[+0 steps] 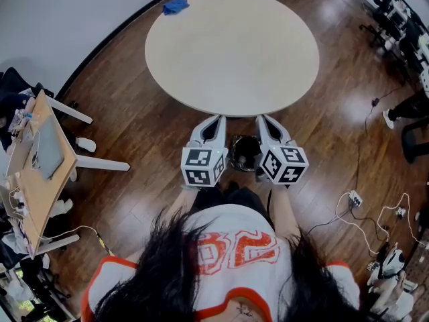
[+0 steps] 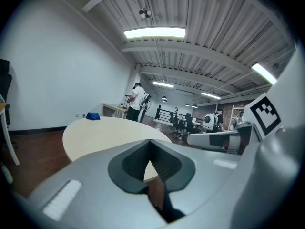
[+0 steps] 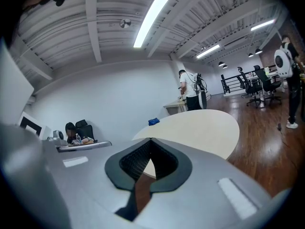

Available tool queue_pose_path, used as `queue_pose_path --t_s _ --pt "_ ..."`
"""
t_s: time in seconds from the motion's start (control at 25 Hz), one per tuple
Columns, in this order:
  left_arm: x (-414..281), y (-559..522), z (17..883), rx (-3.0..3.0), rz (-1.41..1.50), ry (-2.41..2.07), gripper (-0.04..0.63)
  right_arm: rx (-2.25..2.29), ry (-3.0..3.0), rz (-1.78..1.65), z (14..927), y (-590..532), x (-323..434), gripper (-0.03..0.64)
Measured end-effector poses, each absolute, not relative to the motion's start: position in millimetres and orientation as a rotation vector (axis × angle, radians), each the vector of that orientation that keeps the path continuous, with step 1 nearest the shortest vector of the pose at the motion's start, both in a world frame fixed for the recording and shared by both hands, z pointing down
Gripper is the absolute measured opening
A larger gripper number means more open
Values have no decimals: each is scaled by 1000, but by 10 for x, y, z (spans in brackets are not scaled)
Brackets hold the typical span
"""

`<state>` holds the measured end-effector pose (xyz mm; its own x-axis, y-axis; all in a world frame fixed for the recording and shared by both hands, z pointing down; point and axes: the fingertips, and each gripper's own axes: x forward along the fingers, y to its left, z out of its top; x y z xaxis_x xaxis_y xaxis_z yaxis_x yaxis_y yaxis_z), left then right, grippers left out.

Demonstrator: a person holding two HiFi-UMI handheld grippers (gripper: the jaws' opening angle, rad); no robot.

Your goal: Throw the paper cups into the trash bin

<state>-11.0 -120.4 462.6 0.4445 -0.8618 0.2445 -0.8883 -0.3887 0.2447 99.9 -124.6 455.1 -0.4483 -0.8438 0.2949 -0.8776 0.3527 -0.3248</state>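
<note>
Person: seen from above, dark long hair and a white shirt (image 1: 231, 247) with orange print, nearest of all and on the near side of the table.
Left gripper (image 1: 216, 117): smooth grey plastic shell with black ribbed pads; its jaws are closed tip to tip with nothing between them (image 2: 150, 140); it points at the table's near edge.
Right gripper (image 1: 263, 117): same make, jaws pressed together and empty (image 3: 151, 139); it lies beside the left one and points the same way.
Marker cubes: white with black squares, one at the back of each gripper, left (image 1: 203, 166) and right (image 1: 285, 164).
Trash bin (image 1: 244, 154): dark, round, glossy inside; it stands on the floor between the two grippers, just short of the table's near edge, with its mouth facing up.
Floor (image 1: 134, 126): reddish-brown wood planks with a shine, all around the table.
Table (image 1: 231, 45): round, flat, pale beige, matte top.
Blue cloth (image 1: 175, 5): crumpled, soft, at the table's far left rim.
Standing person (image 2: 137, 97): beyond the table's far side, in a white top, beside a small desk.
</note>
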Motion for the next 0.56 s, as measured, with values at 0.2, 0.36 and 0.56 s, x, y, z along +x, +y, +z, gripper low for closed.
queue_pose_path --t_s 0.2,0.36,0.56 --pt "-108 -1211 4635 2361 107 -1495 0 1602 -2516 682 4579 -1250 1004 0" --pt "-148 -1208 4632 2356 105 -1501 0 1598 -2514 679 4575 -1246 968 0" --pt "-171 -1226 4606 2360 102 -1508 0 1589 -2509 677 4588 -1251 933 0"
